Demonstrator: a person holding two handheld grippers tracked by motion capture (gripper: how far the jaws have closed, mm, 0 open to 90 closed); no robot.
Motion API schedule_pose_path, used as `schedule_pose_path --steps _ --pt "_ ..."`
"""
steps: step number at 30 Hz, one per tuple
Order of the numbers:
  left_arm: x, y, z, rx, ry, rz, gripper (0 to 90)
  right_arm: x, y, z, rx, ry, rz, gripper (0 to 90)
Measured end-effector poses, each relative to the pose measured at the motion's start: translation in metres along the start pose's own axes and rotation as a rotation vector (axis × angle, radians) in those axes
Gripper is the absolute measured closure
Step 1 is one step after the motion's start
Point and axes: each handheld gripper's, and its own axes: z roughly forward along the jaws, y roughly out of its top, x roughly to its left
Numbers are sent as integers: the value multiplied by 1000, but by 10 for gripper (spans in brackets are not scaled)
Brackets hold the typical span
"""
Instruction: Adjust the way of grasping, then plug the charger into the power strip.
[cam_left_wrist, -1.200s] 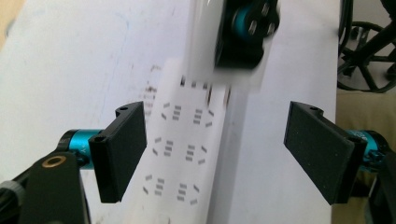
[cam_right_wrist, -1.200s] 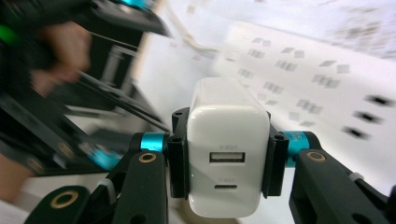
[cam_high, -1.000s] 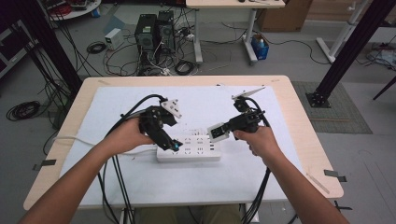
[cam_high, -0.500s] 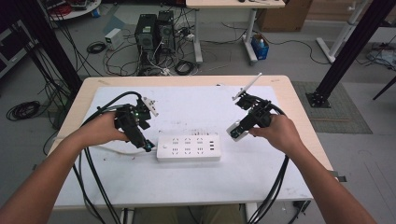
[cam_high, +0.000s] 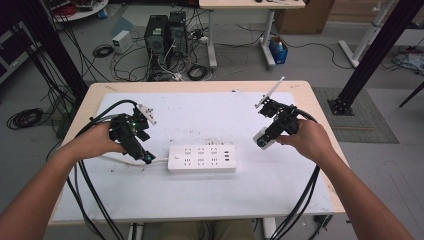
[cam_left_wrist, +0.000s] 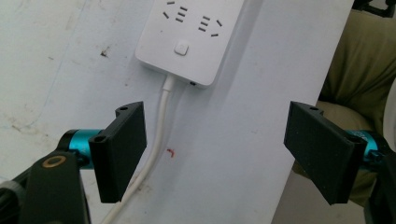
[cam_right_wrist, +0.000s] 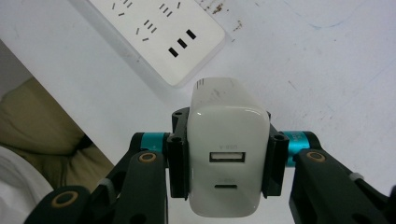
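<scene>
The white charger (cam_right_wrist: 228, 163) sits between the fingers (cam_right_wrist: 178, 158) of the right gripper (cam_right_wrist: 228, 161), which press on its two sides and hold it. In the right gripper view it is at the lower middle of the frame, with two ports on its face, one above the other. In the high view the charger (cam_high: 263, 138) is at the right of the middle, lifted above the counter (cam_high: 310, 90) and apart from the power strip (cam_high: 202, 158).

The white power strip lies flat at the centre of the high view, on the white sheet (cam_high: 210, 112) that covers the counter. In the right gripper view the power strip (cam_right_wrist: 159, 32) is in the upper part of the frame, just above the charger, and three dark slots are at its near end.

The left gripper (cam_high: 135, 142) is at the left of the power strip in the high view, near its left end. In the left gripper view its fingers (cam_left_wrist: 120, 149) stand wide apart with nothing between the pads. The white cord (cam_left_wrist: 159, 135) of the power strip runs down on the sheet just beside the left finger. The power strip (cam_left_wrist: 191, 37) with its square button is at the upper middle of that frame.

At the top of the high view, two computer towers (cam_high: 165, 35) and many cables (cam_high: 130, 55) are on the floor behind the counter.
</scene>
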Motion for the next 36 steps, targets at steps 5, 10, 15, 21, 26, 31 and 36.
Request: schedule_pose_path --steps 5,10,15,21,26,31,36 --pt "-2 -2 -1 42 21 17 213 0 -1 1 -23 19 -17 621" --pt "-4 -6 -7 39 35 18 213 3 1 3 -43 30 -56 620" --pt "-2 -11 -11 26 14 13 213 9 11 4 -90 67 -147 620" --pt "-1 -15 -7 63 26 27 213 22 32 11 -36 33 -254 621" --pt "1 -14 -3 92 19 67 213 27 56 26 3 41 -354 620" --pt "0 -15 1 106 12 99 213 33 75 45 68 17 -461 620" --pt "1 -18 6 126 14 97 213 41 91 63 108 2 -548 621"
